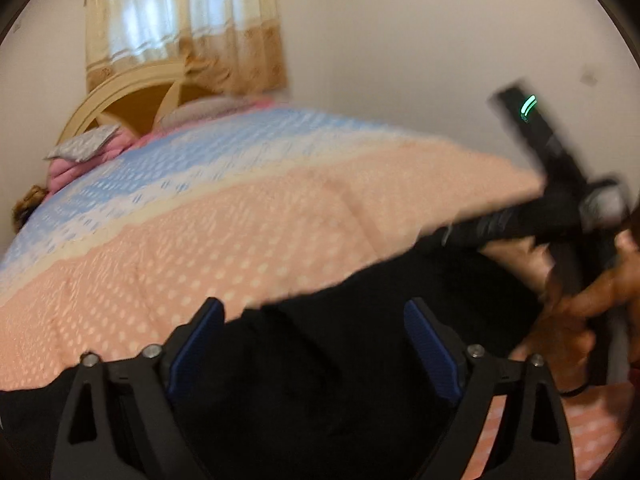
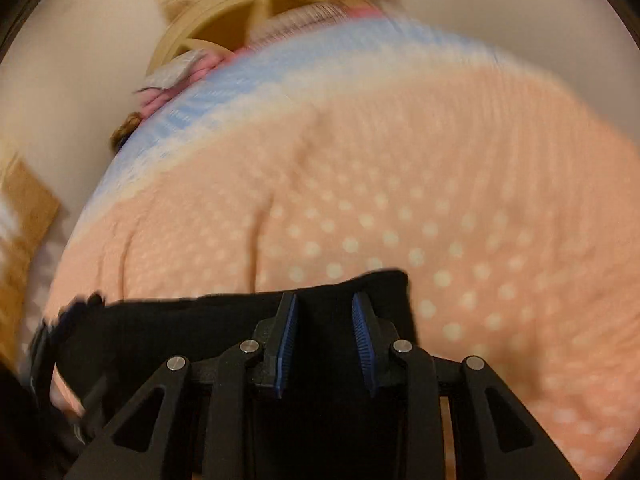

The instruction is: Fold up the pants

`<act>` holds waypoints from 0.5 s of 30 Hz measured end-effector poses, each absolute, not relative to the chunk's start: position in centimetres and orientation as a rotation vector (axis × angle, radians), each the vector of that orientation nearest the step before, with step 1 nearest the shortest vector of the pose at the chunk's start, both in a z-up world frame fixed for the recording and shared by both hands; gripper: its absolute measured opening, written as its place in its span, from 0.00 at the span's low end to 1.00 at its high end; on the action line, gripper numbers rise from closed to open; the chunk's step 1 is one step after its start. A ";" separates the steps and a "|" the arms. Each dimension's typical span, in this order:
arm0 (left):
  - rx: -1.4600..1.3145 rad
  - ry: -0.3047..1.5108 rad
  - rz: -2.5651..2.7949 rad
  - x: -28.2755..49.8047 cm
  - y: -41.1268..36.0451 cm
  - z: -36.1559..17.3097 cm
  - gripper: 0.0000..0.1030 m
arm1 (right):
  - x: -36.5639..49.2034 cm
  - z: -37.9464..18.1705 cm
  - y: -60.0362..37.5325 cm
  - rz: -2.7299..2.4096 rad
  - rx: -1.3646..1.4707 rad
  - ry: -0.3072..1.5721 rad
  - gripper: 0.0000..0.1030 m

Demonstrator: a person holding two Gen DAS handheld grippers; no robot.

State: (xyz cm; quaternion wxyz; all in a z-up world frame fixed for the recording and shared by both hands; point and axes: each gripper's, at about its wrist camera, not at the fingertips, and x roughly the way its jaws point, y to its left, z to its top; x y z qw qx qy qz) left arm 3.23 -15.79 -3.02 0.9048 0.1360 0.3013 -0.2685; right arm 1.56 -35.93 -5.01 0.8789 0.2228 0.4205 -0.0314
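The black pants (image 1: 320,360) lie on the bed (image 1: 200,240), directly under both tools. The left tool (image 1: 314,344) is released wide above them; the right tool (image 2: 324,344) stands half-open over their corner, not pinching.

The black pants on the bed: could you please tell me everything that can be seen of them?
The black pants are dark, plain cloth, lying flat on the peach dotted bedspread near its close edge. In the right wrist view one squared corner shows. The right claw hangs narrowly open over that corner, and the left claw stands wide open over the cloth; whether either touches it is unclear. Blur hides seams and folds.
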 end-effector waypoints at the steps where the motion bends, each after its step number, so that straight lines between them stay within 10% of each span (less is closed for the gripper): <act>1: 0.272 0.677 -0.491 4.4 -15.3 -3.9 0.88 | 1.9 -5.2 -36.4 -0.061 0.492 0.845 0.30; 15: 0.125 0.714 -0.387 5.3 -8.1 -3.4 0.94 | -3.5 -1.5 -34.9 0.029 0.524 0.584 0.30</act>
